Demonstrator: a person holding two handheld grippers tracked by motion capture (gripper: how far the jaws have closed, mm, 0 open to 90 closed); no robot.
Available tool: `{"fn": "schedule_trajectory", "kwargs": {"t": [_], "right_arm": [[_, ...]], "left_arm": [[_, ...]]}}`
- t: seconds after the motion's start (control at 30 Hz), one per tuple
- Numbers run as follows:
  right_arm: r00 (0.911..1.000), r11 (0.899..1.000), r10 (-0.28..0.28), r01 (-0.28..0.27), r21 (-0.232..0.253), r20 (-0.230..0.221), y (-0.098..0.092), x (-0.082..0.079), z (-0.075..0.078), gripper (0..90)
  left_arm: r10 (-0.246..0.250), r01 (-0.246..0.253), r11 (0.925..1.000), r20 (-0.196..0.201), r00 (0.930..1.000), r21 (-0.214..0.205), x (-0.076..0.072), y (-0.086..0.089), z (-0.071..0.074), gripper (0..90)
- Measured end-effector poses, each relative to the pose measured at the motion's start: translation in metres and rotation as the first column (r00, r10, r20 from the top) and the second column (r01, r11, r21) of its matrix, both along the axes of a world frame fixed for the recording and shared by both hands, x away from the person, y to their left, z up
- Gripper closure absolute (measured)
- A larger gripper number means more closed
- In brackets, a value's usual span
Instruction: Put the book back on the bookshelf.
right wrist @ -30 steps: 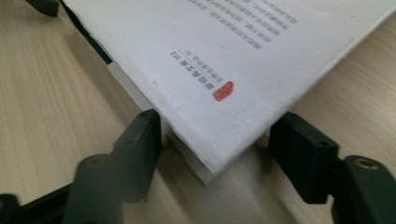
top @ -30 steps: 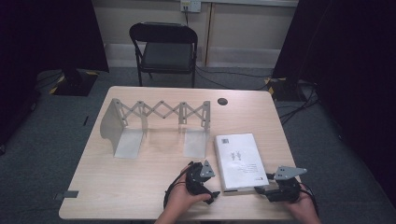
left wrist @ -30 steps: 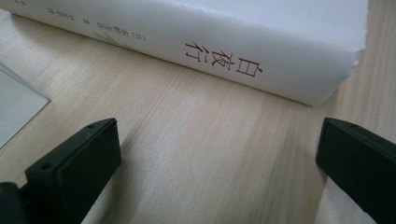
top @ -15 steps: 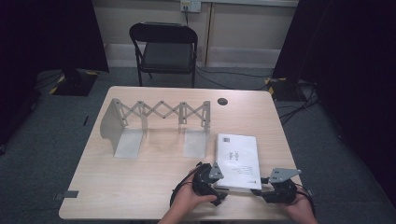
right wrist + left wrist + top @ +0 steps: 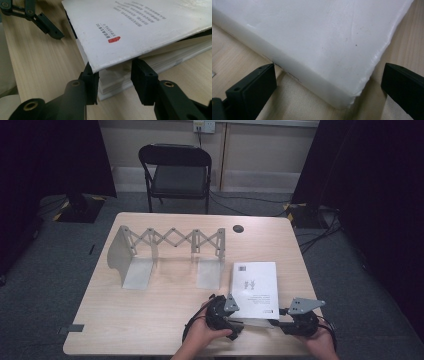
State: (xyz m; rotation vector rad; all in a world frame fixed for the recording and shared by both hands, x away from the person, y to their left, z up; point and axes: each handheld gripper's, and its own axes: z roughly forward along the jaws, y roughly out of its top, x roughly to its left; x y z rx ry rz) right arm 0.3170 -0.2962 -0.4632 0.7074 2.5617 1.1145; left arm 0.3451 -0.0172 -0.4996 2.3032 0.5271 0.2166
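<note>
While the right claw point(image 5: 113, 82) nips the white book's point(image 5: 254, 289) red-stamped corner, the left claw point(image 5: 327, 92) stands released.

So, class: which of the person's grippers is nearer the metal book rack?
Left. The left gripper sits below the rack, at the book's near left corner; the right gripper lies farther right.

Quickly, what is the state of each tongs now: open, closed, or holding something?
Left tongs: open, jaws apart on either side of the thick white paperback book's corner.
Right tongs: just been closing around the book's near corner; contact cannot be told.
</note>
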Motion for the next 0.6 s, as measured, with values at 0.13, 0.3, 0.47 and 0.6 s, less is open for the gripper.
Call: {"fn": "schedule_trajectory", "kwargs": {"t": [0.13, 0.3, 0.47, 0.6], "right_arm": [[0.9999, 1.0, 0.012, -0.012, 0.022, 0.009, 0.0, 0.0, 0.005, 66.1], [0.9999, 0.999, 0.016, -0.015, 0.034, -0.007, -0.002, 0.002, 0.003, 66.1], [0.9998, 0.999, 0.018, -0.018, 0.048, -0.009, -0.003, 0.003, 0.003, 66.1], [0.9998, 0.999, 0.016, -0.015, 0.049, -0.012, -0.003, 0.003, 0.004, 66.1]], "left_arm": [[0.007, -0.007, 0.9999, 0.002, 1.0, 0.009, 0.001, 0.002, 0.002, 1.4], [-0.022, 0.019, 0.999, 0.089, 0.9958, 0.04, -0.001, 0.007, 0.016, 14.7], [-0.042, 0.034, 0.9977, 0.143, 0.9889, 0.059, -0.007, -0.006, 0.028, 15.0], [-0.039, 0.025, 0.9965, 0.177, 0.9834, 0.08, -0.005, -0.016, 0.031, 10.9]]}}
